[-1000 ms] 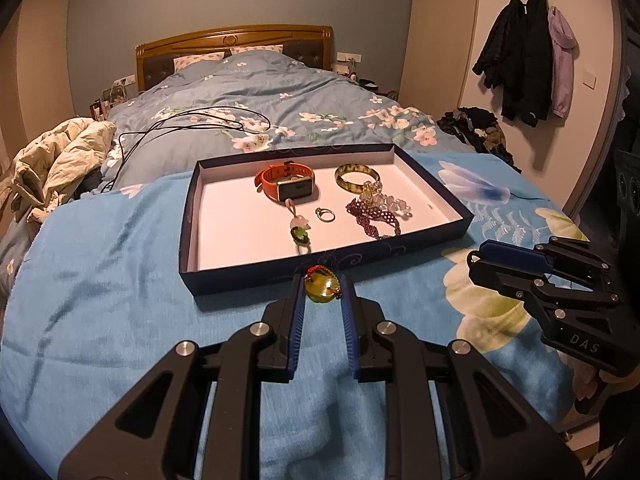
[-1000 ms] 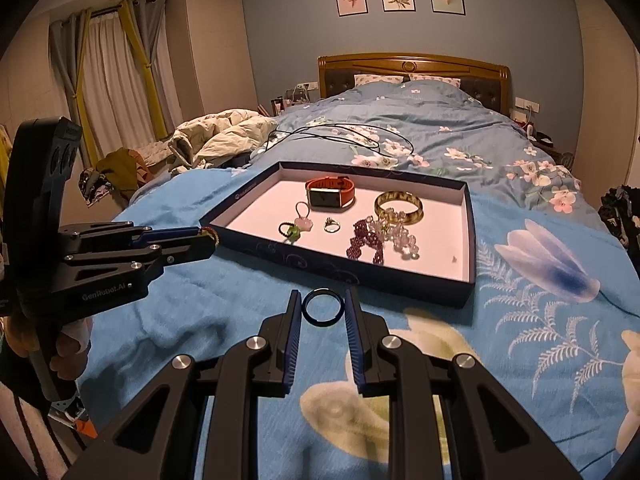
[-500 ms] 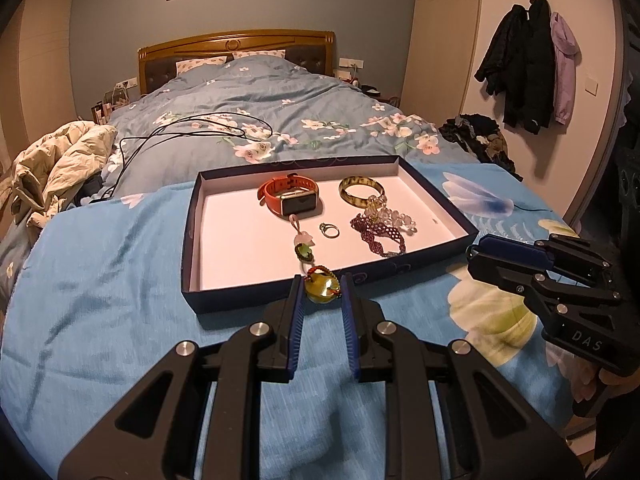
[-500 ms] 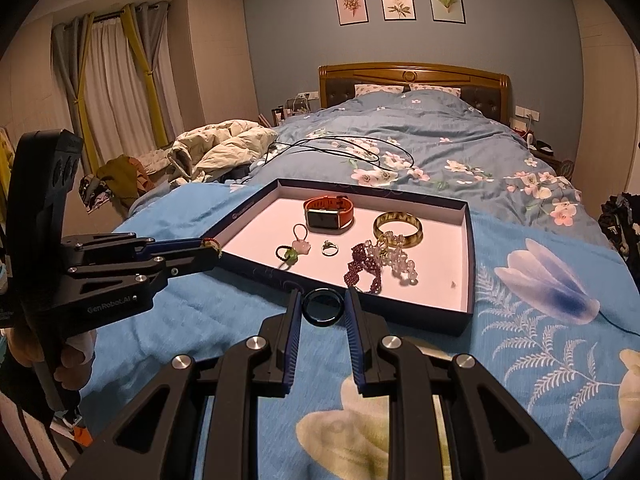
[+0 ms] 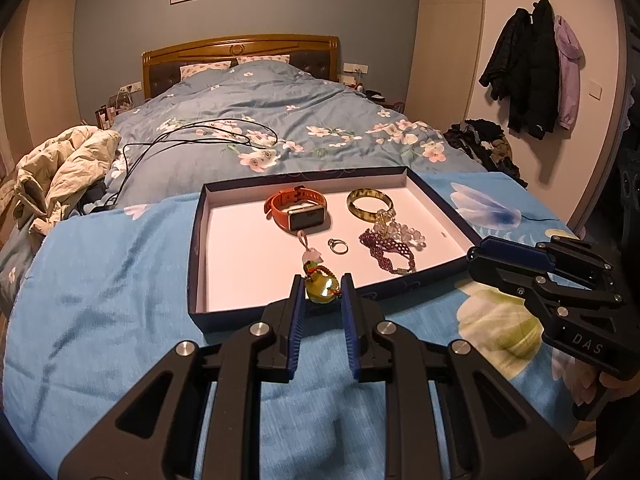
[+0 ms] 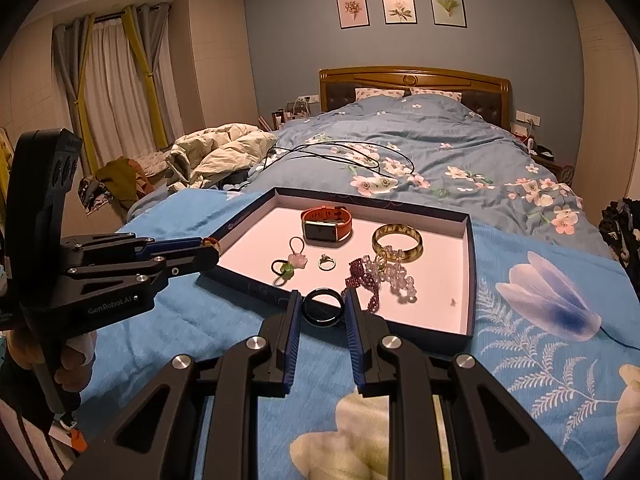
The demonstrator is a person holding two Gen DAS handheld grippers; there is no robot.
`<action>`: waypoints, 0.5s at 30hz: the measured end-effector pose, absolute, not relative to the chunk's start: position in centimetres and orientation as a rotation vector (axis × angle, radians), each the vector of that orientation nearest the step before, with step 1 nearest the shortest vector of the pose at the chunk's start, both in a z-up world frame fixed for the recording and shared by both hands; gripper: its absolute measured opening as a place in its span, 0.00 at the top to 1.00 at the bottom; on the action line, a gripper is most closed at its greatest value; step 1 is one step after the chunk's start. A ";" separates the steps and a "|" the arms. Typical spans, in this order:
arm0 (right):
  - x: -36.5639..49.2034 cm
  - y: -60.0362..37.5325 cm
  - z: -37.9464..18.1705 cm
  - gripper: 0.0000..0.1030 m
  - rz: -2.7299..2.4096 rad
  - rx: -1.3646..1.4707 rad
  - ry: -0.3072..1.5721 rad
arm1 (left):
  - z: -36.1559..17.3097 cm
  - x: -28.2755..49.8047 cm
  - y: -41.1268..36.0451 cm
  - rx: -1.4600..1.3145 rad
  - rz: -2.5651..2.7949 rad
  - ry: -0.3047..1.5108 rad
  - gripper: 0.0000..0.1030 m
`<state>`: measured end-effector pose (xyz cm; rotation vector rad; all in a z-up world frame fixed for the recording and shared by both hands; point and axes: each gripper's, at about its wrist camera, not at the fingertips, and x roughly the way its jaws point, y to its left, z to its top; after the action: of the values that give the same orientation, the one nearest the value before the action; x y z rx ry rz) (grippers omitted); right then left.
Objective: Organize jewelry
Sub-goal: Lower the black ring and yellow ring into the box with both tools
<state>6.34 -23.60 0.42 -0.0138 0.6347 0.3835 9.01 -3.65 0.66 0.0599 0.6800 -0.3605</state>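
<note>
Jewelry clamped in both grippers: yellow-green pendant (image 5: 322, 289) in left gripper (image 5: 322, 292), "GenRobot.AI" on its side; black ring (image 6: 323, 306) in right gripper (image 6: 322, 307), marked "DAS". Beyond at twelve o'clock, tray (image 6: 470, 264) with orange watch (image 6: 326, 225), bangle (image 6: 397, 242), beads (image 6: 394, 272).

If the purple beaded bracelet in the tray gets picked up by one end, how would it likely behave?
The purple beaded bracelet lies in a loose, crooked strand, so it would probably hang limp rather than hold a shape. It touches the clear bead bracelet, so that may snag and drag along. Small beads suggest it is light, and could slip between flat fingers.
</note>
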 end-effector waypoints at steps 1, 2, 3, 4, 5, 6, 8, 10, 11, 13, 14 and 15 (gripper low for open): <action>6.4 -23.5 0.5 0.81 0.384 -0.016 0.632 | 0.7 9.1 -3.6 0.059 -0.360 0.678 0.82; 6.5 -23.5 0.5 0.81 0.383 -0.018 0.630 | 0.8 9.2 -3.6 0.058 -0.360 0.677 0.82; 6.6 -23.5 0.6 0.81 0.384 -0.018 0.628 | 0.8 9.3 -3.6 0.058 -0.359 0.675 0.82; 6.6 -23.5 0.6 0.81 0.386 -0.017 0.627 | 0.9 9.5 -3.6 0.058 -0.359 0.674 0.82; 6.7 -23.5 0.7 0.81 0.385 -0.016 0.626 | 0.9 9.5 -3.6 0.058 -0.360 0.673 0.82; 6.8 -23.5 0.7 0.81 0.385 -0.017 0.626 | 1.0 9.6 -3.7 0.059 -0.360 0.671 0.82; 6.9 -23.5 0.7 0.81 0.387 -0.014 0.625 | 1.0 9.7 -3.7 0.060 -0.359 0.668 0.82; 7.0 -23.4 0.7 0.81 0.387 -0.015 0.623 | 1.1 9.9 -3.7 0.057 -0.357 0.665 0.82; 7.1 -23.4 0.8 0.81 0.386 -0.017 0.621 | 1.1 10.0 -3.7 0.056 -0.357 0.663 0.82; 7.2 -23.4 0.9 0.81 0.386 -0.019 0.617 | 1.2 10.1 -3.7 0.057 -0.355 0.660 0.82; 7.4 -23.5 1.0 0.81 0.387 -0.015 0.616 | 1.3 10.2 -3.8 0.057 -0.355 0.659 0.82; 7.6 -23.5 1.0 0.81 0.390 -0.008 0.616 | 1.3 10.3 -3.8 0.057 -0.357 0.657 0.82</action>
<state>7.58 -23.55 1.04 -0.0084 0.6163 0.3900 10.29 -3.81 1.34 0.0574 0.6574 -0.3566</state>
